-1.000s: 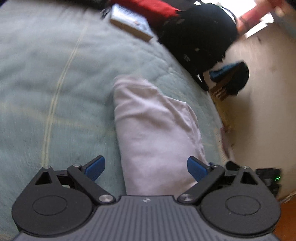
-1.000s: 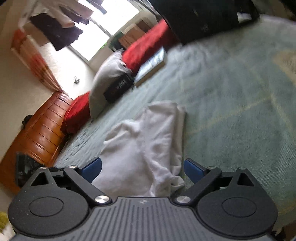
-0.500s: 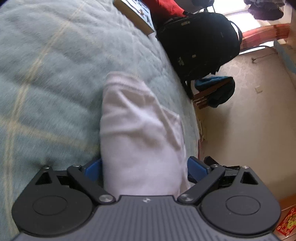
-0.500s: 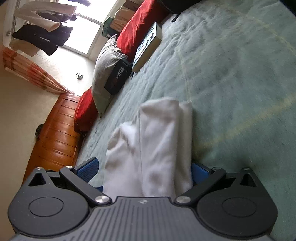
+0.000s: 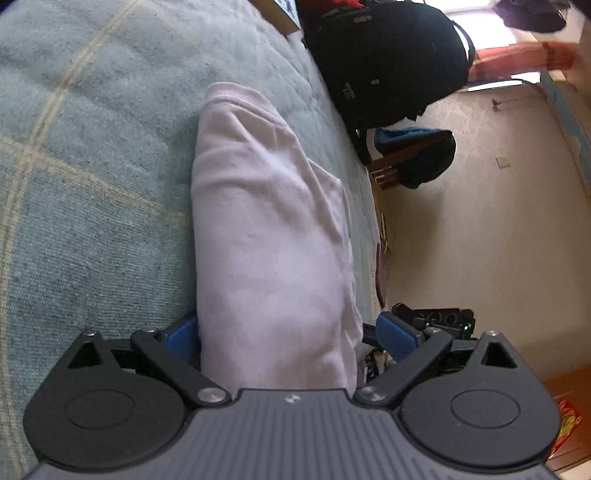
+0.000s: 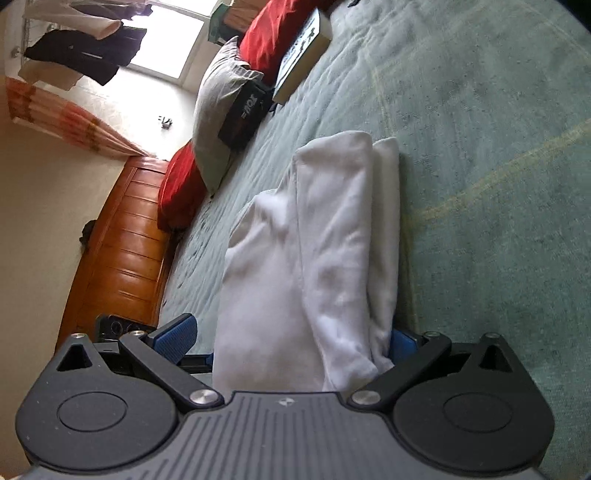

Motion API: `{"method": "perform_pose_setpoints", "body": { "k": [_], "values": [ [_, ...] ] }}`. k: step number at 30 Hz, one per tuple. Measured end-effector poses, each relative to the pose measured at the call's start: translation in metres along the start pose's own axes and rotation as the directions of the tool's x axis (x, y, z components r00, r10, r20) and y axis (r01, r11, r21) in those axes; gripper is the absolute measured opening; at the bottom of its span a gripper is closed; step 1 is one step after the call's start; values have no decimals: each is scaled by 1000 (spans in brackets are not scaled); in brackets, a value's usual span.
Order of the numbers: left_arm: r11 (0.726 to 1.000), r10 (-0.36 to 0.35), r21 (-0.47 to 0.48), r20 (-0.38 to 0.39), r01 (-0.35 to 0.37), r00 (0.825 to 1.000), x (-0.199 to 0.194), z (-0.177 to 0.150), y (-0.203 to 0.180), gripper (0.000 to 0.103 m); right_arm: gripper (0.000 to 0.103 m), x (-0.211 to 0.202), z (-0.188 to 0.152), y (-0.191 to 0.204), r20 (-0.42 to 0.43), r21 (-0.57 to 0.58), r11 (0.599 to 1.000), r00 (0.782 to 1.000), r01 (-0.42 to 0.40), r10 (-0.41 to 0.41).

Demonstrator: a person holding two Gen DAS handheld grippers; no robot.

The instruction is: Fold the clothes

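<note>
A green quilted bed (image 5: 92,221) fills the space under both my grippers. My left gripper (image 5: 284,332) stands wide apart, one blue finger on each side of the folded white garment (image 5: 269,240), not squeezing it. My right gripper (image 6: 291,339) straddles the opposite end of that garment likewise, its fingers spread. Farther off lie a black backpack (image 5: 388,62), a book (image 6: 303,62), a grey pillow (image 6: 218,107) and red pillows (image 6: 273,33).

White lettering shows on a black box (image 6: 242,112) against the grey pillow (image 6: 218,99), too blurred to read.
</note>
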State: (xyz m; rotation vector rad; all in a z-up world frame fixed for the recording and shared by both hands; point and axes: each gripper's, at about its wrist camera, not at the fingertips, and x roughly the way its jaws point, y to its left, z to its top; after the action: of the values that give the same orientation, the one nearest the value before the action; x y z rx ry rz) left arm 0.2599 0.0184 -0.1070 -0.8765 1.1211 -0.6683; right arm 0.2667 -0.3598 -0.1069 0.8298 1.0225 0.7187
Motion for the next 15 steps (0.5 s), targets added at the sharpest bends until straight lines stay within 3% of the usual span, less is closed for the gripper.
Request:
{"method": "perform_pose_setpoints", "body": {
  "k": [9, 15],
  "values": [
    [1000, -2, -13, 24, 2, 1000, 26, 22, -7, 101, 103, 7, 17, -16, 33, 40, 993, 994, -107, 106],
    [997, -71, 29, -21, 72, 997, 20, 10, 0, 101, 103, 2, 4, -15, 9, -17, 993, 993, -115, 115]
  ]
}}
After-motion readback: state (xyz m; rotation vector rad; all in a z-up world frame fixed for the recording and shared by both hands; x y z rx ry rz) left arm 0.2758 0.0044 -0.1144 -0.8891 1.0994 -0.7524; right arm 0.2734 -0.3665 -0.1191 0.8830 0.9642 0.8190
